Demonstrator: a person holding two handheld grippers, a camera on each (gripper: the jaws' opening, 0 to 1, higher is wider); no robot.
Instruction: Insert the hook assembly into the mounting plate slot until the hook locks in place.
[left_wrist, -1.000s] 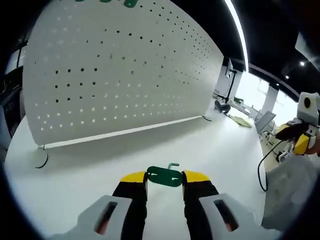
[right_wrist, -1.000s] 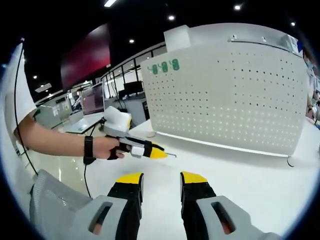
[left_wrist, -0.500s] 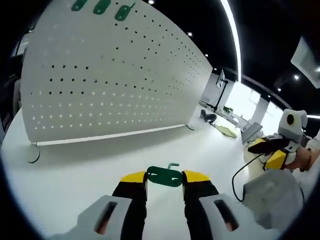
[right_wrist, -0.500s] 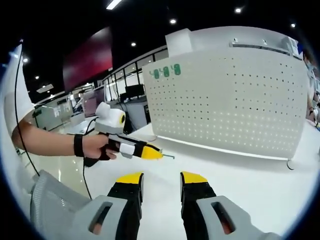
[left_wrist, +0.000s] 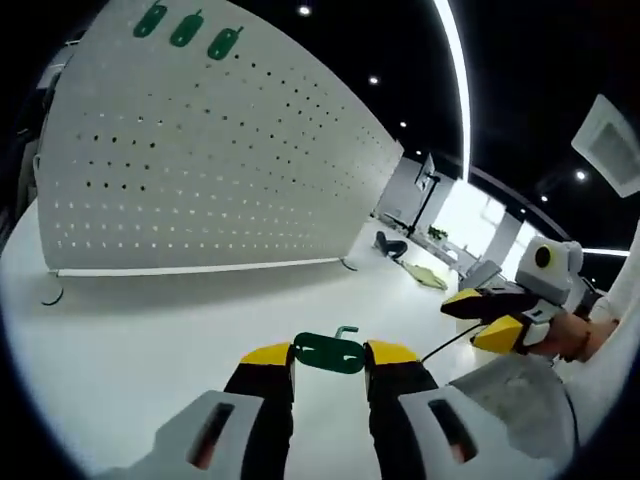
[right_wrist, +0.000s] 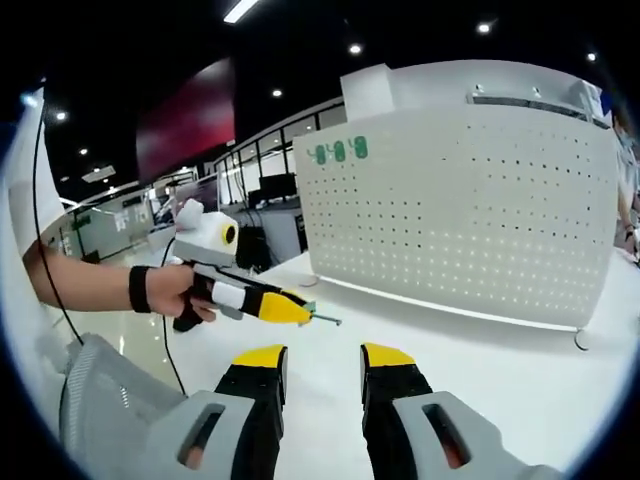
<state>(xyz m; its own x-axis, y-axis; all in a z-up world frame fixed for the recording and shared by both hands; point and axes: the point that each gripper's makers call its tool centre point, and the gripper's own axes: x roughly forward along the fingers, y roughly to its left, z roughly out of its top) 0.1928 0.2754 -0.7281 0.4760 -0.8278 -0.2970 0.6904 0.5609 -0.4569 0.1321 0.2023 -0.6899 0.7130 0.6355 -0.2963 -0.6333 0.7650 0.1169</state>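
Note:
My left gripper (left_wrist: 329, 352) is shut on a green hook assembly (left_wrist: 322, 351), a flat green tab with a small metal hook at its far edge. The white perforated mounting plate (left_wrist: 200, 170) stands upright on the table beyond it, with three green hooks (left_wrist: 185, 30) near its top edge. In the right gripper view a hand holds the left gripper (right_wrist: 298, 309) at the left, the hook's metal tip (right_wrist: 325, 320) pointing toward the plate (right_wrist: 470, 210). My right gripper (right_wrist: 323, 358) is open with nothing between its jaws, and it appears at the right (left_wrist: 480, 317).
The white table (left_wrist: 150, 320) spreads in front of the plate. The plate's round feet (right_wrist: 583, 340) rest on the tabletop. A grey mesh chair back (right_wrist: 110, 400) is near me at the left, with a black cable (left_wrist: 450, 345) beside it. Office desks lie farther back.
The left gripper has swung, so the plate sits further left in its view and the right gripper shows more. In the right gripper view it drew slightly left, tip dipping. Hook still held.

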